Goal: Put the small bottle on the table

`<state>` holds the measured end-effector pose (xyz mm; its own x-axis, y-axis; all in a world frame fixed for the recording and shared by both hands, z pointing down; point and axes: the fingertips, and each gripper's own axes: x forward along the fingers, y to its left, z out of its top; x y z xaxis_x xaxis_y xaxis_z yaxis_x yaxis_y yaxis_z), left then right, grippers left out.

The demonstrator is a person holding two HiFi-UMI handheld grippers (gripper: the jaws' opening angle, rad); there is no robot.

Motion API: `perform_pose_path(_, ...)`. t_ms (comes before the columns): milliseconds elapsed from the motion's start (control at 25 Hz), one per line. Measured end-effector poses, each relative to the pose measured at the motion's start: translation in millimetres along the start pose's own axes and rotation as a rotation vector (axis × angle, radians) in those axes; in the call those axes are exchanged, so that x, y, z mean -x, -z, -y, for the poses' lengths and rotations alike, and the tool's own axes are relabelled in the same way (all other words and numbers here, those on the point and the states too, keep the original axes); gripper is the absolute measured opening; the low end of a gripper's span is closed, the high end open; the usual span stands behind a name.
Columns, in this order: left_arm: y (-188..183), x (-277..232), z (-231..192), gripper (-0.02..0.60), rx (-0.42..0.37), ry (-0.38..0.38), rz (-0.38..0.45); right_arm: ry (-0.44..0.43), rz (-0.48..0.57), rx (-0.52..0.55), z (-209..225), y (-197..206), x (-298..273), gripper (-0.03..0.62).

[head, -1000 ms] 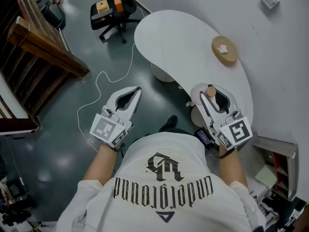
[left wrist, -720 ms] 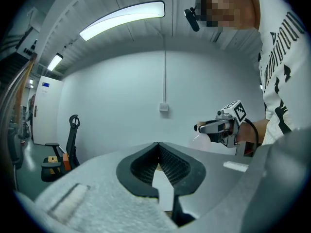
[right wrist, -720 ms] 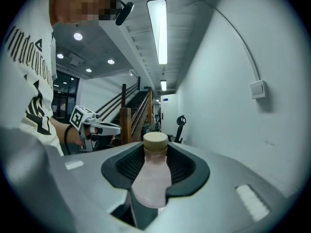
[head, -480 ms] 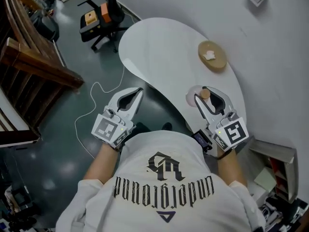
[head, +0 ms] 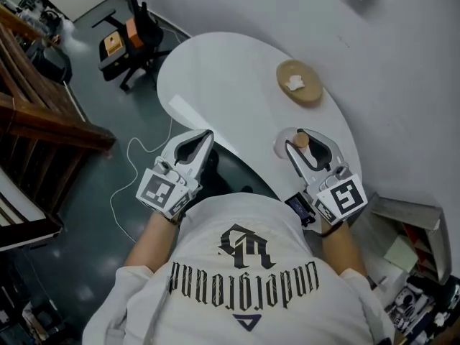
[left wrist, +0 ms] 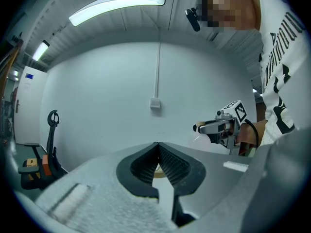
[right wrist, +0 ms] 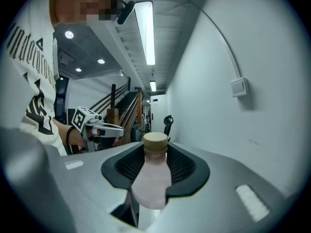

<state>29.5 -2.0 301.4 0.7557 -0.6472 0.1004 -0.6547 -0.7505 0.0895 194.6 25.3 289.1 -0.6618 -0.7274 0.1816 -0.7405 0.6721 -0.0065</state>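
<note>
A white wall (head: 402, 63) meets a dark glossy floor (head: 79, 264), with a black office chair (head: 133, 34) and wooden stairs (head: 50, 124).

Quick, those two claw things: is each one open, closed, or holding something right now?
Left gripper: closed, nothing between its jaws.
Right gripper: closed on the small bottle, which stands upright between its jaws.
</note>
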Motion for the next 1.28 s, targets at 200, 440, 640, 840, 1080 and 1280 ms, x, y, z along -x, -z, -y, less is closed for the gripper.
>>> perform_pose_path(200,-4,-24,-18,0.006,-0.019,0.046,-0.013,0.025,0.005,-0.014,14,-4,-17,0.14)
perform_pose_path(440,0,-45,-50,0.006,-0.008,0.096,-0.031,0.053,-0.009,-0.021,25,-4,-51,0.14)
perform_pose_path(640,1,-60,-89,0.006,0.001,0.123,-0.045,0.074,-0.03,-0.034,36,-2,-89,0.14)
perform_pose_path(840,3,-69,-133,0.006,0.015,0.139,-0.068,0.095,-0.054,-0.05,44,-2,-129,0.14)
perform_pose_path(1080,8,-78,-186,0.006,0.028,0.156,-0.085,0.119,-0.076,-0.045,50,-3,-178,0.14)
perform_pose_path(1280,10,-85,-222,0.006,0.037,0.176,-0.093,0.15,-0.091,-0.066,57,-1,-209,0.14)
